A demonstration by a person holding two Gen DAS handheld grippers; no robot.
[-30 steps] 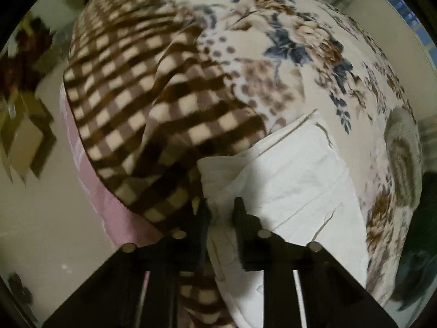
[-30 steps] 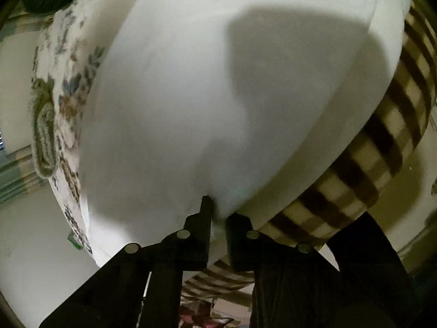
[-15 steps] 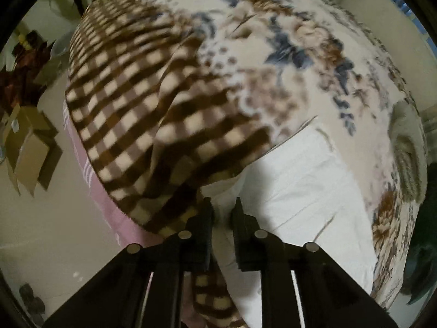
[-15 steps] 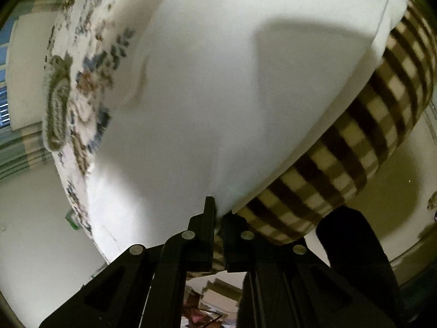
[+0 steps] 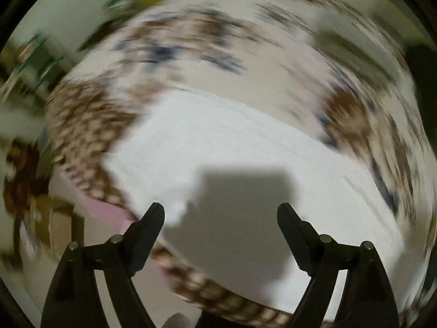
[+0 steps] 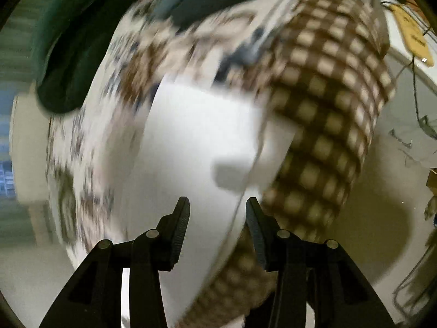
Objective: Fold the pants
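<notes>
The white pants [image 5: 245,147] lie flat on the flowered bedspread [image 5: 273,63], the checked blanket [image 6: 327,104] at two o'clock in the right view. Both grippers — left [image 5: 220,213] spread wide, right [image 6: 217,207] partly spread — hold nothing. Likely light, limp cloth; pinch a corner or hem.

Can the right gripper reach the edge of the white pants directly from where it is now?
Probably yes. The right gripper is open, and the white pants lie just ahead of its fingertips on the checked blanket, with nothing between them. Motion blur hides the exact edge of the fabric.
</notes>
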